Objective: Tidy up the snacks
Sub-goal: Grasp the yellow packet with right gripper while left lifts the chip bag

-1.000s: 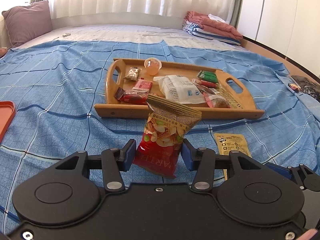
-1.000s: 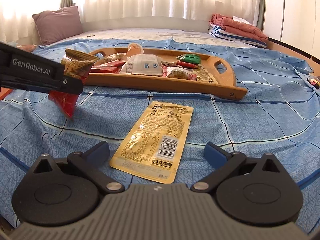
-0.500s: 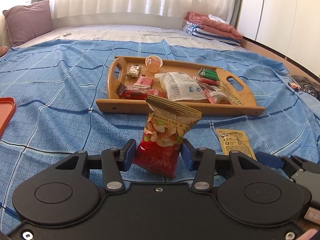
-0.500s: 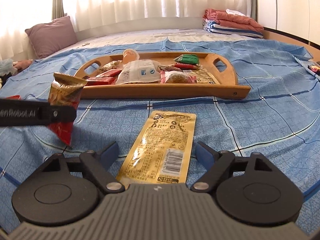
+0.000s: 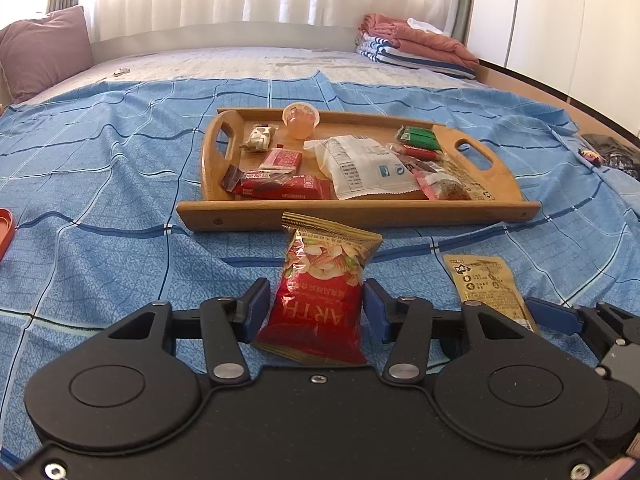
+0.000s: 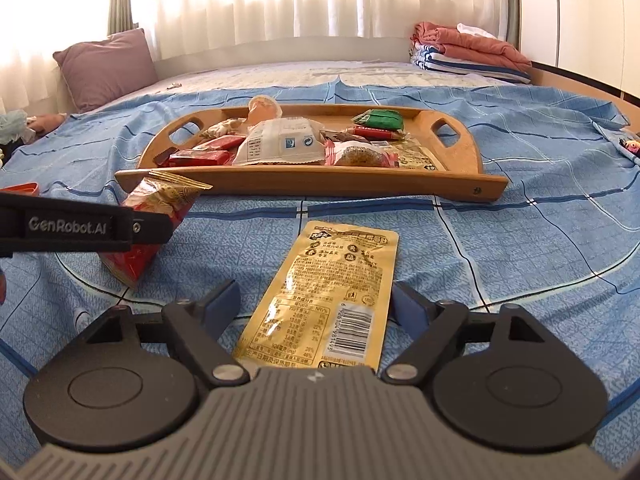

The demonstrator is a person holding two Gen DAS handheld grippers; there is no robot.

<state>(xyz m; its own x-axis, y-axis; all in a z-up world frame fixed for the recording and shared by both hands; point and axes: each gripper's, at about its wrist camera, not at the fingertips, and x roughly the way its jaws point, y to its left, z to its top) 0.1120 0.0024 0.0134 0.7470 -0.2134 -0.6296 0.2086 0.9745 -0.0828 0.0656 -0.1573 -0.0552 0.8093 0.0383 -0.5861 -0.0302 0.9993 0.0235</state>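
My left gripper (image 5: 316, 312) is shut on a red snack bag (image 5: 320, 296) and holds it upright above the blue bedspread, just short of the wooden tray (image 5: 360, 214). The bag (image 6: 156, 220) and the left gripper's arm also show at the left of the right wrist view. My right gripper (image 6: 316, 308) is open, its fingers on either side of a flat yellow packet (image 6: 332, 296) that lies on the bedspread; the packet also shows in the left wrist view (image 5: 486, 284). The tray (image 6: 304, 188) holds several wrapped snacks.
A white packet (image 5: 360, 168), red bars (image 5: 280, 188), a green packet (image 5: 420, 138) and a jelly cup (image 5: 300, 122) lie in the tray. An orange tray edge (image 5: 5, 228) sits far left. A pillow (image 6: 106, 66) and folded blankets (image 6: 472, 54) lie at the back.
My left gripper has carried the red bag closer to the tray's front edge. My right gripper has moved forward over the yellow packet, so its fingers now flank it.
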